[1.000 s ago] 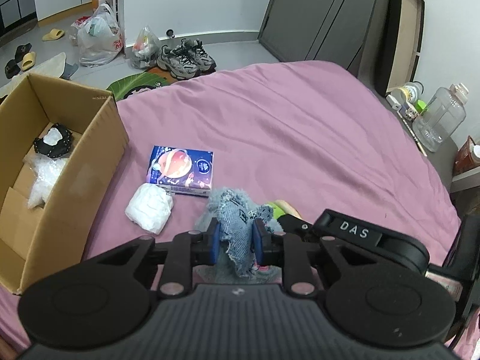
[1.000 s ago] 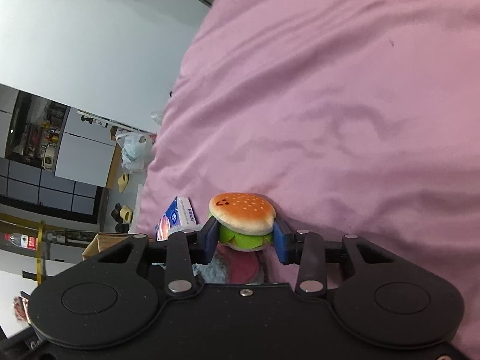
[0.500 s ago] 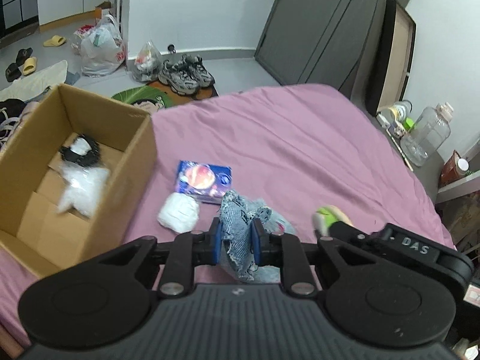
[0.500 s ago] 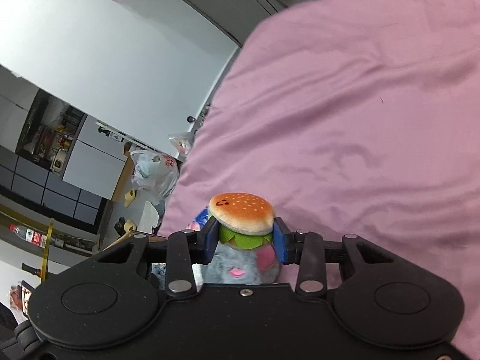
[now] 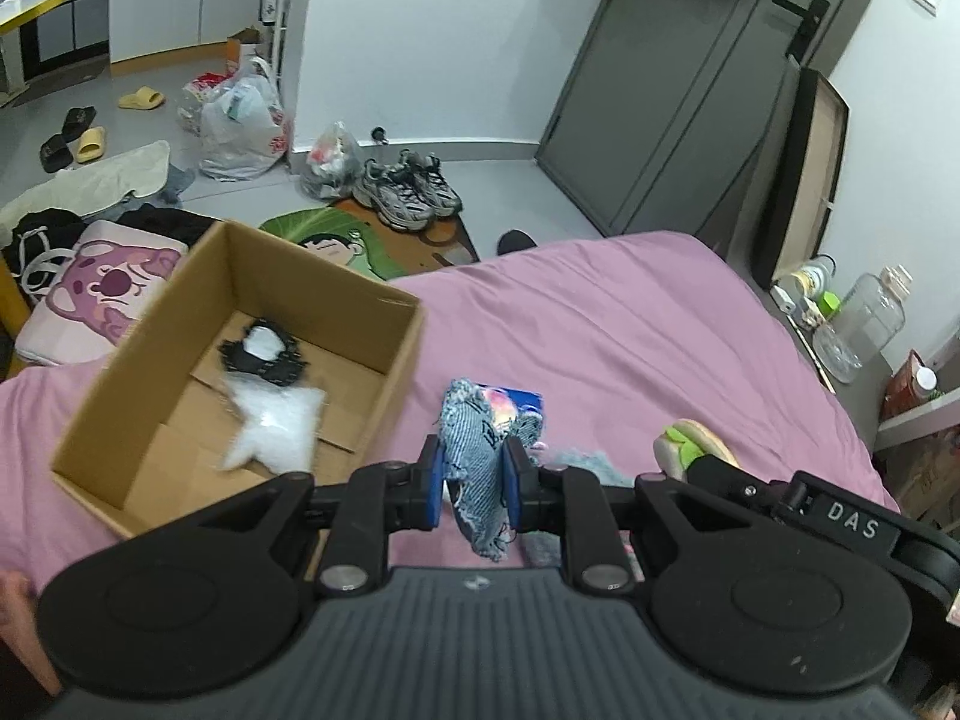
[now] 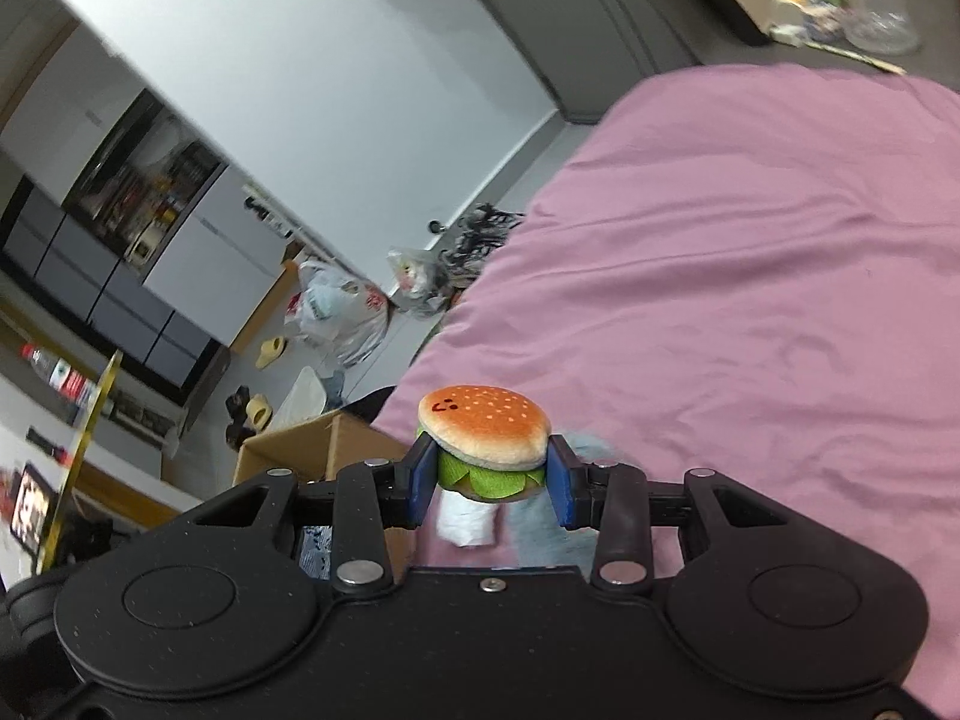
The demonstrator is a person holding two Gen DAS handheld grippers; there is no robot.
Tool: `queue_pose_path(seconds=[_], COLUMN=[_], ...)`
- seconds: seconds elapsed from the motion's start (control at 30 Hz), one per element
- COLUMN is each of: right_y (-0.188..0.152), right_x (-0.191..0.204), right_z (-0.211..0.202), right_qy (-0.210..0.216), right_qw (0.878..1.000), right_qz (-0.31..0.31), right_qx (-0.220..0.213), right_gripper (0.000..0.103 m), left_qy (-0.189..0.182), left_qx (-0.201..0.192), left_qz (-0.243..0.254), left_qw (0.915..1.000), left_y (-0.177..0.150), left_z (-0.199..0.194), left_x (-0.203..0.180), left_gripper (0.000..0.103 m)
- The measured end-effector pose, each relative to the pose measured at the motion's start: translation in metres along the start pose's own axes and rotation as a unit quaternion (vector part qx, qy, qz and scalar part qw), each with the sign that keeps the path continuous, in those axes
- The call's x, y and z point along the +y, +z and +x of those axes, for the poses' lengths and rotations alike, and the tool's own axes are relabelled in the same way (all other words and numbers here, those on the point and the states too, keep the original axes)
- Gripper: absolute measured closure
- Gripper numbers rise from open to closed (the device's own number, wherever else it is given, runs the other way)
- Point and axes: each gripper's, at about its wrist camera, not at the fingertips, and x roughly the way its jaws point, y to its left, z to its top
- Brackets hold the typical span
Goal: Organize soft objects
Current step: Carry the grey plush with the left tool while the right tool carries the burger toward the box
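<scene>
The matte black plastic left gripper (image 5: 474, 483) has blue rubber finger pads (image 5: 433, 483), two round disc housings, silver pivot screws and a ribbed grey centre panel. The black speckled right gripper (image 6: 489, 483) matches it, with blue pads (image 6: 420, 480) and white "DAS" lettering on its side.

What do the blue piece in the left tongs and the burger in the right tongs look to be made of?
Blue piece: denim-like woven cloth, matte and washed pale, with frayed thread edges. It hangs limp from the left tongs.
Burger: plush fabric, probably stuffed, with a soft matte nap, stitched face and felt-like green layer. The right tongs grip it.
</scene>
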Motion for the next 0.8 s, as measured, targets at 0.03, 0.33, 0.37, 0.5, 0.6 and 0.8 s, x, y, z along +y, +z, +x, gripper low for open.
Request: queue_pose_path(seconds=[0.03,0.33,0.37,0.5,0.6,0.8], right_y=[-0.001,-0.009,-0.009,-0.015,-0.017,-0.020], right_x=[0.005,0.044,0.048,0.060,0.070,0.087], right_z=[0.001,0.005,0.006,0.010,0.013,0.017], right_qy=[0.003,0.013,0.013,0.019,0.015,0.009], right_qw=[1.000,0.999,0.998,0.998,0.997,0.996], right_qz=[-0.008,-0.052,-0.057,-0.066,-0.073,-0.085], right_qx=[0.000,-0.001,-0.003,0.003,0.000,-0.006], right_gripper=[0.066,0.066,0.066,0.066,0.066,0.066], left_qy=[0.002,0.010,0.011,0.017,0.020,0.016], left_qx=[0.000,-0.008,-0.009,-0.012,-0.012,0.001], left_qz=[-0.002,-0.019,-0.021,-0.028,-0.032,-0.038], left_qw=[1.0000,0.9997,0.9997,0.9994,0.9992,0.9992], left_y=[0.001,0.014,0.015,0.021,0.026,0.031], left_z=[-0.001,-0.013,-0.015,-0.018,-0.018,-0.013], left_x=[0.004,0.046,0.050,0.072,0.086,0.111], left_gripper=[0.084,0.084,0.084,0.084,0.084,0.084])
